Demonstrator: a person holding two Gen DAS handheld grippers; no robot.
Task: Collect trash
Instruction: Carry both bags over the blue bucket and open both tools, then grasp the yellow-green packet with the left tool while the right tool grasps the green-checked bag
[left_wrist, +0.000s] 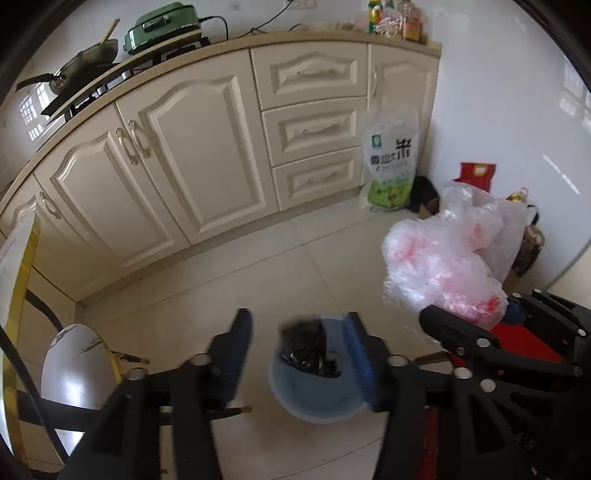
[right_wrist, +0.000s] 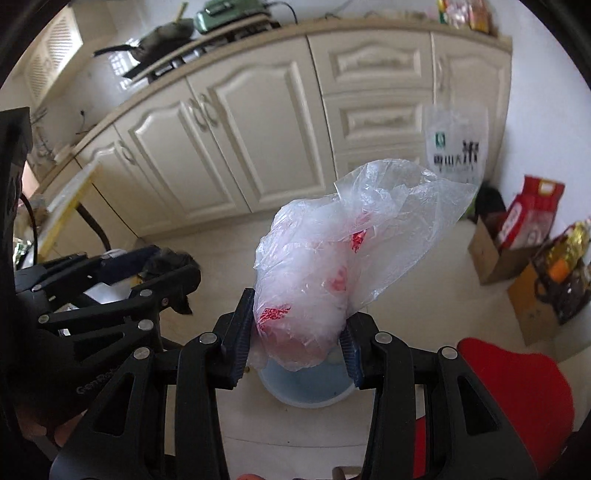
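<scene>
A round blue bin (left_wrist: 314, 402) stands on the tiled floor right under both grippers. My left gripper (left_wrist: 295, 317) hangs above it with its jaws apart. A crumpled black bag (left_wrist: 306, 350) sits between them over the bin's mouth, with a clear gap to the left pad. In the right wrist view my right gripper (right_wrist: 299, 314) is shut on a crumpled clear plastic bag with red print (right_wrist: 314, 280), held over the bin (right_wrist: 306, 391). That bag (left_wrist: 439, 266) and the right gripper (left_wrist: 487, 310) also show at the right of the left wrist view. The left gripper (right_wrist: 166, 266) shows at the left.
Cream kitchen cabinets (left_wrist: 207, 155) run along the back, and a rice sack (left_wrist: 391, 158) leans at their right end. Cardboard boxes with red packets (right_wrist: 517, 229) line the right wall. A white stool with a gold rim (left_wrist: 74, 365) stands left. Something red (right_wrist: 517, 387) lies low right.
</scene>
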